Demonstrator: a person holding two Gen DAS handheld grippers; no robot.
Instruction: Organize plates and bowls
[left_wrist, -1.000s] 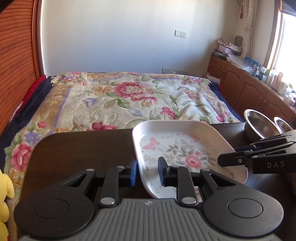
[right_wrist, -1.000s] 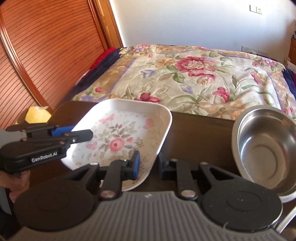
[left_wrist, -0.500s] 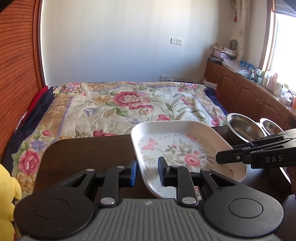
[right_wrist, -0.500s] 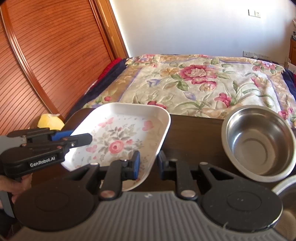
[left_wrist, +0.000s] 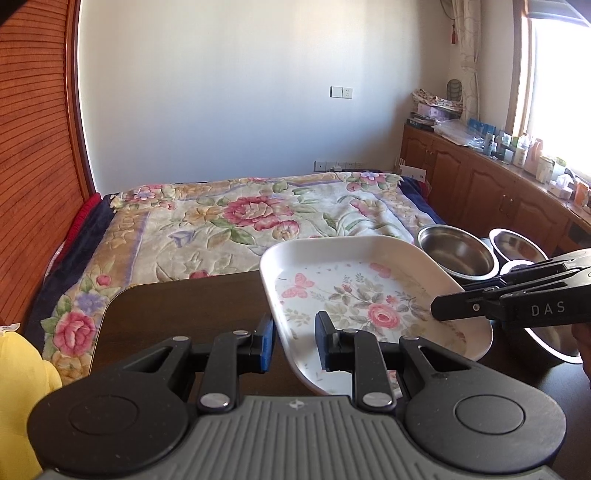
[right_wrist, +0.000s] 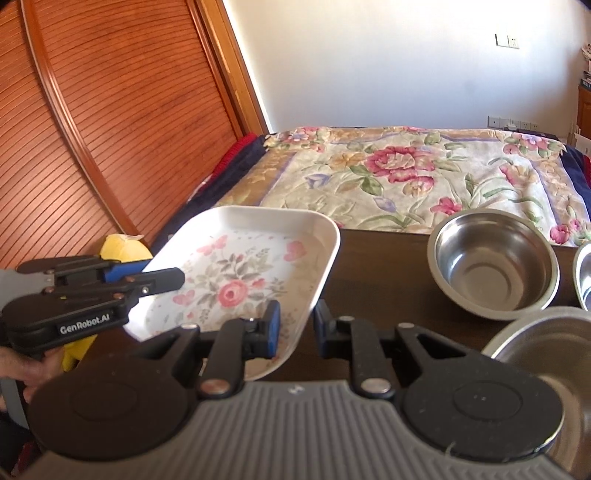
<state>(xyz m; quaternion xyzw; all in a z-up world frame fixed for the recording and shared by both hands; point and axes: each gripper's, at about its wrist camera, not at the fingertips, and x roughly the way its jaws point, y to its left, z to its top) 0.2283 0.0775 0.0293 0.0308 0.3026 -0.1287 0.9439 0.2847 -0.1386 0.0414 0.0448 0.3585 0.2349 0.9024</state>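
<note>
Both hands have lifted since a second ago, and the floral tray (left_wrist: 354, 295) has come up with them: more of the far wall now shows above the bed, and the steel bowls sit lower and farther off than they did.

That white tray, printed with roses and butterflies, hangs tilted above the dark wooden table (left_wrist: 177, 314), held at two opposite edges. On its left rim the left gripper (left_wrist: 293, 341) is clamped nearly closed, one blue pad under the rim's outside and the other finger inside the tray. On the opposite rim the right gripper (right_wrist: 295, 326) pinches just as narrowly, its blue-padded finger over the tray's inner face and the other finger below the outer edge. From the right wrist view a bare hand (right_wrist: 27, 369) shows behind the left tool's body.

Off to the tray's right, on the table, a steel bowl (right_wrist: 495, 264) stands upright and empty. A second steel bowl (left_wrist: 517, 245) sits just beside it, farther right, and a third, larger one (right_wrist: 550, 354) lies nearest the right gripper, partly hidden by that tool. Beyond the table edge stretches the bed with its flowered blanket (left_wrist: 251, 218). A yellow soft toy (left_wrist: 20, 387) pokes up beside the table's left end.
</note>
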